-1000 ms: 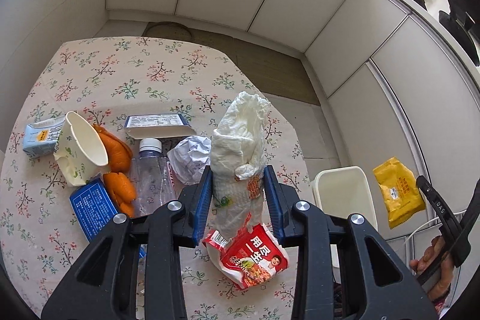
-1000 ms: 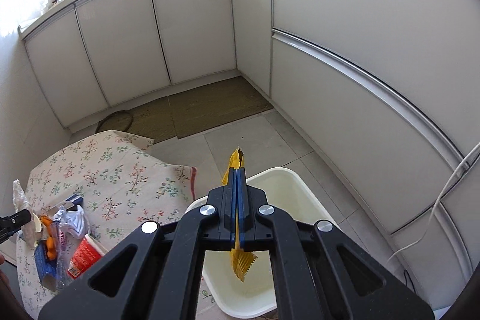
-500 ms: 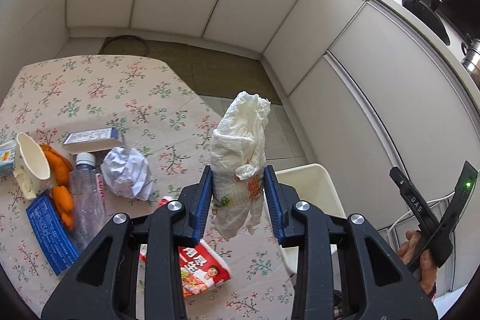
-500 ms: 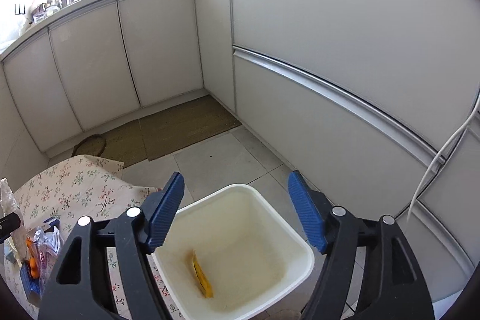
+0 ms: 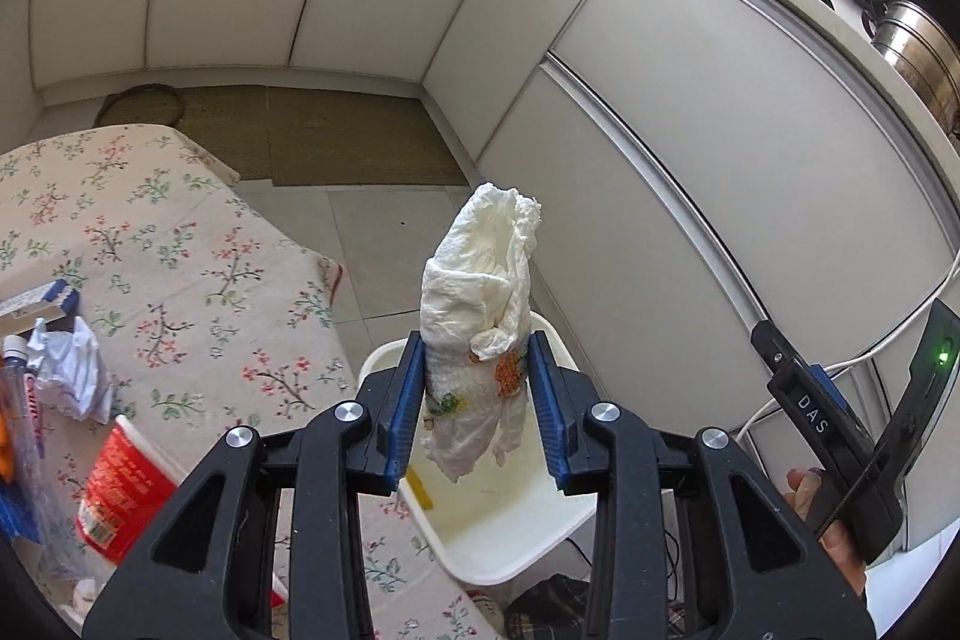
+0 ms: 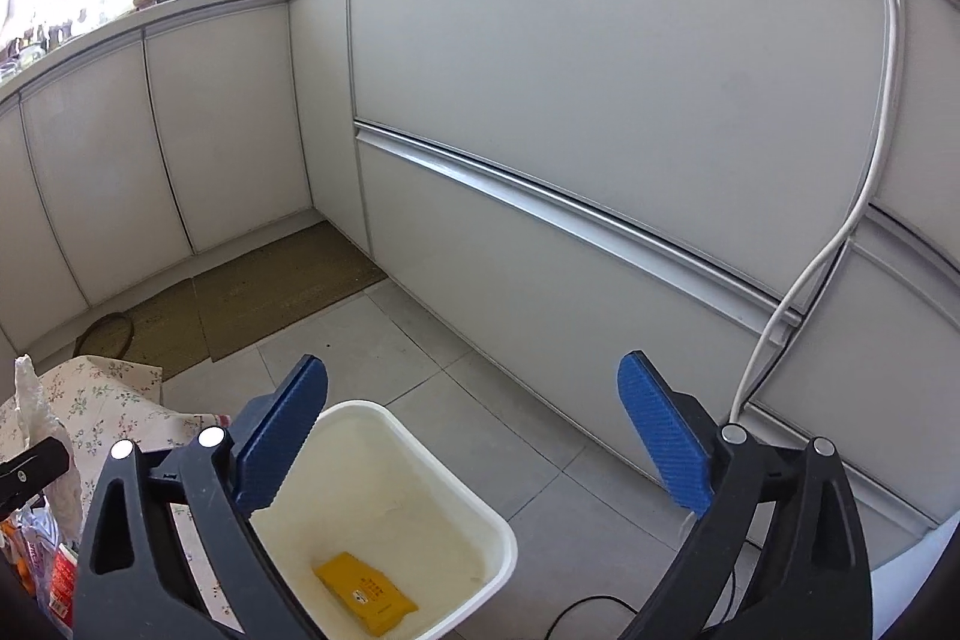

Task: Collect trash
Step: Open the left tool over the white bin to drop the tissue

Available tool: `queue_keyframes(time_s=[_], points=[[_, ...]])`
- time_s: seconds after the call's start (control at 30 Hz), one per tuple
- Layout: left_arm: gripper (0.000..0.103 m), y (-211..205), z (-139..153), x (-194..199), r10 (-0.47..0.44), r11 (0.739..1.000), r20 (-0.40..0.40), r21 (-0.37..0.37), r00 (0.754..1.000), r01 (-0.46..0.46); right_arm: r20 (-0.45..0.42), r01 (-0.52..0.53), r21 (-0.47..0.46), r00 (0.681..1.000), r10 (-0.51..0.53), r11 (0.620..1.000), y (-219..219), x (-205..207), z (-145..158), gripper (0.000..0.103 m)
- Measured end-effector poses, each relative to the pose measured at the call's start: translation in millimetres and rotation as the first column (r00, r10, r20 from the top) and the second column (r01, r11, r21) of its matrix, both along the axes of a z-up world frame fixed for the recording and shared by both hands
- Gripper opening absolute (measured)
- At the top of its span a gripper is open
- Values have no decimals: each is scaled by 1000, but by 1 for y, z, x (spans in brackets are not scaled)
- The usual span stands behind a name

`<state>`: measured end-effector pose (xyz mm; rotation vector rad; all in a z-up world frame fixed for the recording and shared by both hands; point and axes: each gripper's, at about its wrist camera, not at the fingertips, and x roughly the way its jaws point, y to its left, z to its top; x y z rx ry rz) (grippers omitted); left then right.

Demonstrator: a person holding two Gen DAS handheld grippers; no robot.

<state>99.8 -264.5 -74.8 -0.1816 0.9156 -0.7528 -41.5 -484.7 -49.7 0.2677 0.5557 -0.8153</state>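
My left gripper is shut on a crumpled white plastic bag and holds it upright above the white bin beside the table. The bag also shows at the left edge of the right wrist view. My right gripper is wide open and empty above the bin. A yellow snack packet lies flat on the bin's bottom. On the floral table lie a crumpled paper ball, a red noodle packet and a clear bottle.
White kitchen cabinets wrap around the floor behind the bin. A white cable hangs down the cabinet front. A brown mat lies on the tiled floor. My right gripper's handle shows in the left wrist view.
My right gripper opened and dropped the yellow packet into the bin, where it now lies flat. My left gripper carried the white bag from over the table to above the bin.
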Motion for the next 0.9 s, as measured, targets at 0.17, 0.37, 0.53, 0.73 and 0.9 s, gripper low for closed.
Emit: queue_keyframes(time_s=[0.17,0.37,0.53,0.73,0.9], points=[[37,-41,-13,6,-55,999,-45,-3,998,55,-23,50,30,999,-50,998,-21,-7,-11,95],[56,-65,-24,7,-72,997,-70,19,995,73,-26,84,58,996,-83,995,-36,-13,-14,95],[81,-61,-25,2,-39,997,-48,66,998,43,-23,70,65,997,-69,995,-33,-11,-15,96],[96,-35,-24,3,59,976,40,208,997,-66,-41,16,82,999,-13,996,-20,1,-18,96],[96,-3,-29,15,113,933,111,330,987,-144,-78,-57,104,995,65,993,-2,18,-24,96]])
